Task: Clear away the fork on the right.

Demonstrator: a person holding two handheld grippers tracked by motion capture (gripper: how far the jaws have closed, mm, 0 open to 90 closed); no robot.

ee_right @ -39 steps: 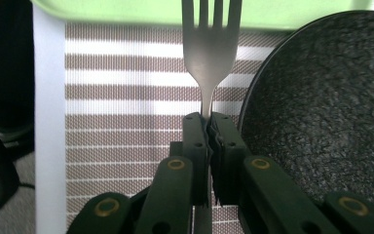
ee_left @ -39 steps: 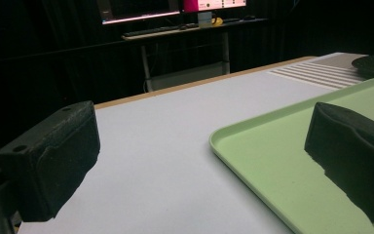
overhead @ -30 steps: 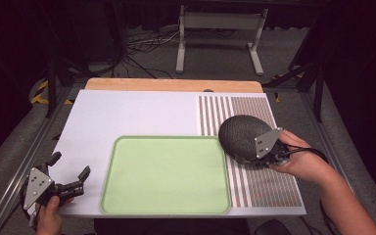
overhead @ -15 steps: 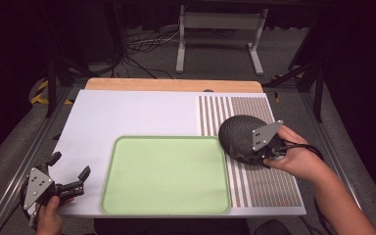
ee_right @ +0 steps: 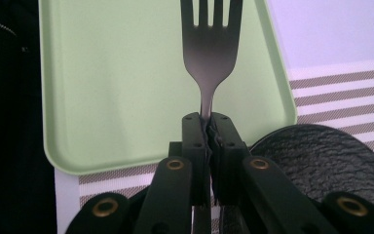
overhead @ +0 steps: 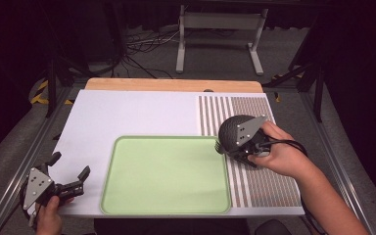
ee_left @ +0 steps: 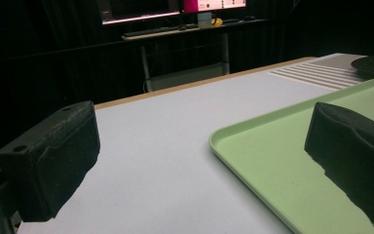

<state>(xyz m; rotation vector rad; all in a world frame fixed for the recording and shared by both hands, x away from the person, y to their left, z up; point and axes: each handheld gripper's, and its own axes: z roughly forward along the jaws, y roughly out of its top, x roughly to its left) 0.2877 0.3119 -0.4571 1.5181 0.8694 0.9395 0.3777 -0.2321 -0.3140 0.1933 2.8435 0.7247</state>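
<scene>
My right gripper (overhead: 226, 146) is shut on the handle of a dark metal fork (ee_right: 211, 45), held above the table. In the right gripper view the fork's tines reach out over the right part of the light green tray (ee_right: 126, 73). A black textured plate (overhead: 231, 128) lies on the striped mat under this gripper, just right of the tray (overhead: 166, 174); the same plate (ee_right: 321, 156) sits low and right in the right gripper view. My left gripper (overhead: 69, 165) stands open at the table's near left corner, nothing between its pads (ee_left: 53, 156), with the tray's corner (ee_left: 282, 146) ahead.
A white mat (overhead: 137, 115) covers most of the table, with a brown-and-white striped mat (overhead: 264, 186) on the right. A wooden edge (overhead: 174, 84) runs along the far side. Beyond the table are a metal stand (overhead: 220, 22) and floor cables.
My right hand has carried the fork left and slightly up, toward the tray, covering more of the black plate. The left gripper has stayed where it was.
</scene>
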